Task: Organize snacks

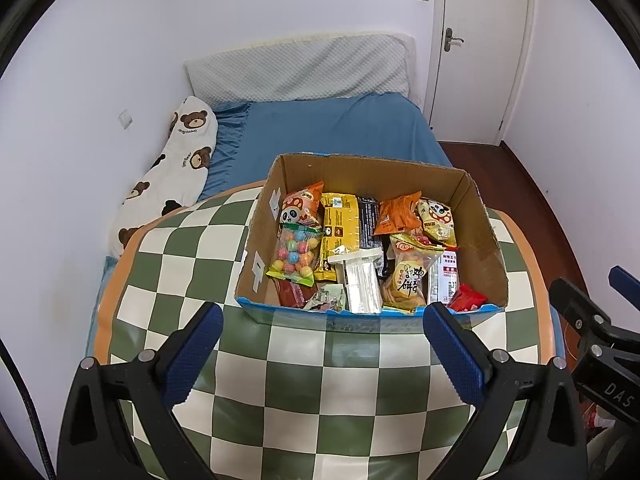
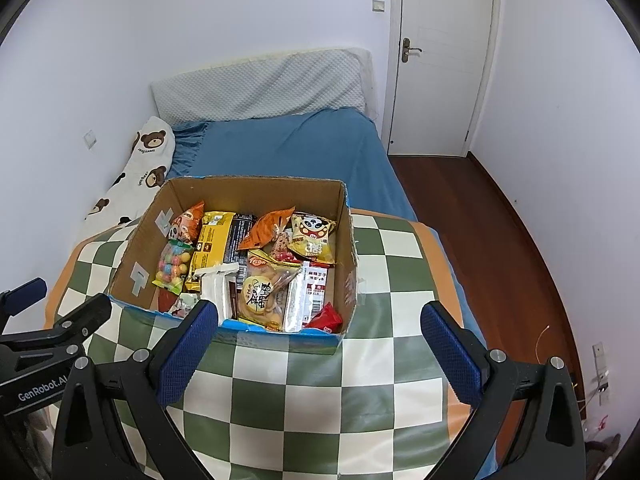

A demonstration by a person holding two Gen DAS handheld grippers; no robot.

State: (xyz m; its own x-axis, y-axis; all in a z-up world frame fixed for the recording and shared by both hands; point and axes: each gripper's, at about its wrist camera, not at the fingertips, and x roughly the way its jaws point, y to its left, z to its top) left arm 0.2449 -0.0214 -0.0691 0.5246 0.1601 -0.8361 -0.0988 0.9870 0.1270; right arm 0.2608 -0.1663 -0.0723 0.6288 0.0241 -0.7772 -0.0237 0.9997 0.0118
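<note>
An open cardboard box stands on a green-and-white checkered cloth. Packed inside are several snack packs: a bag of coloured candy balls, a yellow pack, an orange pack, a panda-print bag, a biscuit bag and a small red pack. My left gripper is open, just before the box's near edge. My right gripper is open too, in front of the box's right corner. Both are empty.
A bed with a blue sheet, a grey pillow and a bear-print bolster lies behind the box. A white door and dark wood floor are to the right. The other gripper shows at each view's edge.
</note>
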